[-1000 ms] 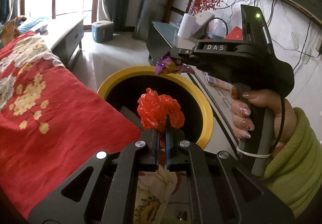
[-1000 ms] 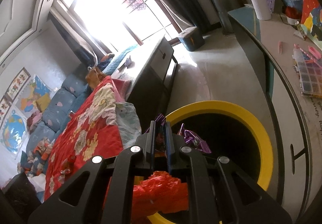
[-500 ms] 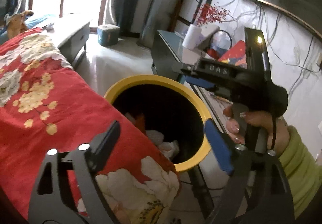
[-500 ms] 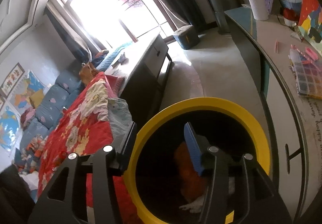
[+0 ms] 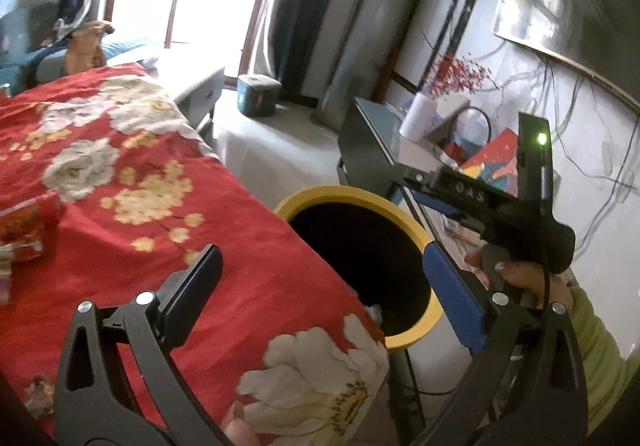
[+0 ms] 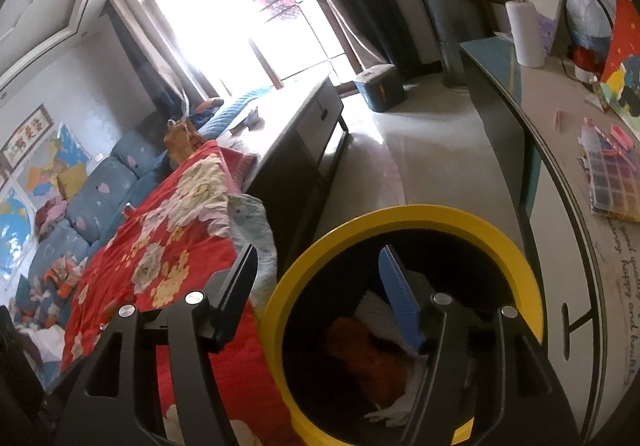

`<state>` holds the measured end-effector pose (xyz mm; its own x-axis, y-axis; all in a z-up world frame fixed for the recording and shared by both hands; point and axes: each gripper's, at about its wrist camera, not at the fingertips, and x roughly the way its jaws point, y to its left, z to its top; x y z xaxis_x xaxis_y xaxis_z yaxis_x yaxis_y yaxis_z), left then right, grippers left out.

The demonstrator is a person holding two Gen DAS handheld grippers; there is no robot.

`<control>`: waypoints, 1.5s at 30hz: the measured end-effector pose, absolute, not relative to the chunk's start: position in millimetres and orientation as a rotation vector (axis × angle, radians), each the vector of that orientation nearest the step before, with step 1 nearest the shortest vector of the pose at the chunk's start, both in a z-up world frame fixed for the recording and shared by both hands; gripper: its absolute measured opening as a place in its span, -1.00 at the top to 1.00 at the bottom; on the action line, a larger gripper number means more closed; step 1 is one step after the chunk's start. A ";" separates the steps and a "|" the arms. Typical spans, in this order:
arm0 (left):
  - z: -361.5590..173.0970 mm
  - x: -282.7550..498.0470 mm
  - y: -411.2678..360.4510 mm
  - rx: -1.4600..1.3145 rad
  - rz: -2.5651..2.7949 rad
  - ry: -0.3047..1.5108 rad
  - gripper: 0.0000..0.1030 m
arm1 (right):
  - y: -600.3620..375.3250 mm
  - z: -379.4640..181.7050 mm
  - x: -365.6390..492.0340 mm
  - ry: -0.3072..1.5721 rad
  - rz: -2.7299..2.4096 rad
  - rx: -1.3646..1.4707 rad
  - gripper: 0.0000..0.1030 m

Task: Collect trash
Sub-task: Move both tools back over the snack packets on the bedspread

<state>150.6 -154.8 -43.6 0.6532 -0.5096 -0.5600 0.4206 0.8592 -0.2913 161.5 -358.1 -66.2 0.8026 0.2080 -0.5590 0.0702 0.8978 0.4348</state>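
**Desk:** Grippers over a bin, is that the shot?

**Photographer:** Yes. Left gripper (image 5: 332,286) hangs with its jaws spread wide and nothing between them, above a red floral blanket (image 5: 132,213) at the edge of the yellow-rimmed bin (image 5: 344,194). Right gripper (image 6: 320,298) is also wide and empty, straddling the bin's near rim.

**Desk:** Where is the trash?

**Photographer:** Down inside the bin: crumpled red plastic (image 6: 360,358) on white paper (image 6: 376,310), seen from the right wrist. More apparent litter lies on the blanket at far left, a red printed wrapper (image 5: 28,230), and something small by the lower left edge that is too blurred to name.

**Desk:** So what does the next move call for?

**Photographer:** My judgement: swing the left gripper toward that wrapper with jaws kept wide, come down flat, and pinch the wrapper alone, since the blanket could easily bunch into the grip. The right one should lift clear of the rim first.
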 end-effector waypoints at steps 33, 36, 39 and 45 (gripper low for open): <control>-17.4 122.1 -26.0 -0.245 -0.234 0.523 -0.78 | -228.7 -32.6 148.3 0.621 0.339 0.266 -0.25; -15.8 119.7 -14.6 -0.256 -0.207 0.512 -0.78 | -215.5 -31.4 147.4 0.625 0.364 0.249 -0.25; -14.7 118.9 -4.1 -0.266 -0.186 0.504 -0.78 | -205.4 -31.6 146.3 0.630 0.384 0.235 -0.25; -15.2 117.9 17.5 -0.292 -0.136 0.493 -0.78 | -181.0 -30.3 145.7 0.639 0.428 0.202 -0.25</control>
<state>117.9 17.5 -15.2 0.8729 -0.1979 -0.4460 0.0580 0.9496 -0.3080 145.7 -181.0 -30.3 0.7197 0.4454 -0.5327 -0.3232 0.8939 0.3107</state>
